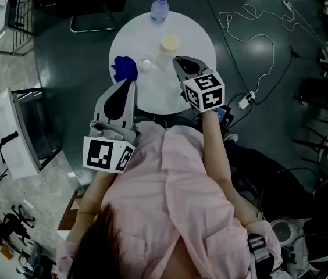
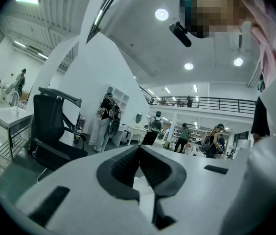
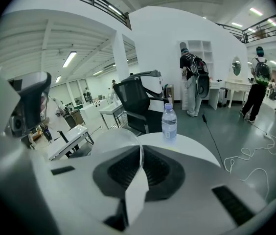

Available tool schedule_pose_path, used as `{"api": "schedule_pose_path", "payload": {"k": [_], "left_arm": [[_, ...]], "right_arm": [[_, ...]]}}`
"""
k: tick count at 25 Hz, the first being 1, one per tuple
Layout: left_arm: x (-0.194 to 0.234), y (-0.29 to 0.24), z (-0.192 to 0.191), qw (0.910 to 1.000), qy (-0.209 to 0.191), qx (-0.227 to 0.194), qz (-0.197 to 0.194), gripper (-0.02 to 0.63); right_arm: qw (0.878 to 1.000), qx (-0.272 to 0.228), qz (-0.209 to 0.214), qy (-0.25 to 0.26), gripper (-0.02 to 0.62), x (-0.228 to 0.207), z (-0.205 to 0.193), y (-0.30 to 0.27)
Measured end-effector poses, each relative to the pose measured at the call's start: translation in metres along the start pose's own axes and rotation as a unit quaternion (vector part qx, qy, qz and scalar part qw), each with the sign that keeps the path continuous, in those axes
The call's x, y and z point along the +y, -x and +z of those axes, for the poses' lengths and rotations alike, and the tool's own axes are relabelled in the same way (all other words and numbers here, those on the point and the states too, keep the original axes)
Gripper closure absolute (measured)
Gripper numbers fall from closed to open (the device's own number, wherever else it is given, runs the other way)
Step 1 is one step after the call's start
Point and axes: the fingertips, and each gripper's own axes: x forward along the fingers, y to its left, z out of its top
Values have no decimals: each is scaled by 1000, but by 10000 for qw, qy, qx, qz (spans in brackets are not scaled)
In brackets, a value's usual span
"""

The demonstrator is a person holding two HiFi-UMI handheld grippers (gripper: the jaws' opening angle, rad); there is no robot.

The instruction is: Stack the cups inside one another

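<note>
Over the round white table point(image 1: 199, 36), the right gripper point(image 3: 140, 155) is clamped on the thin rim of a clear, glossy plastic cup point(image 3: 106, 143). The left gripper point(image 2: 139, 153) is closed on nothing. This seems to be the carrying step. Next, the cup should probably be lowered straight into the yellow cup point(image 1: 170, 41) or the small clear cup point(image 1: 147, 63), which stand apart on the table.

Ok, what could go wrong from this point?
The right gripper pinches a clear cup by its thin rim only, so it could slip or swing when lowered. The blue cup sits at the table's left edge, near the left gripper; a nudge might knock it off.
</note>
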Motion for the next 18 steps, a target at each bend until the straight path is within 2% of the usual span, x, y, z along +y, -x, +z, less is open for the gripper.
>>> {"api": "schedule_pose_path", "payload": {"k": [6,18], "left_arm": [[-8,3,5,9995,-294,-42,-69,588],[-12,9,3,9998,-203,-14,-39,588]], "right_arm": [[10000,-68,-19,42,560,3,6,3],[9995,14,-61,300,560,1,6,7]]}}
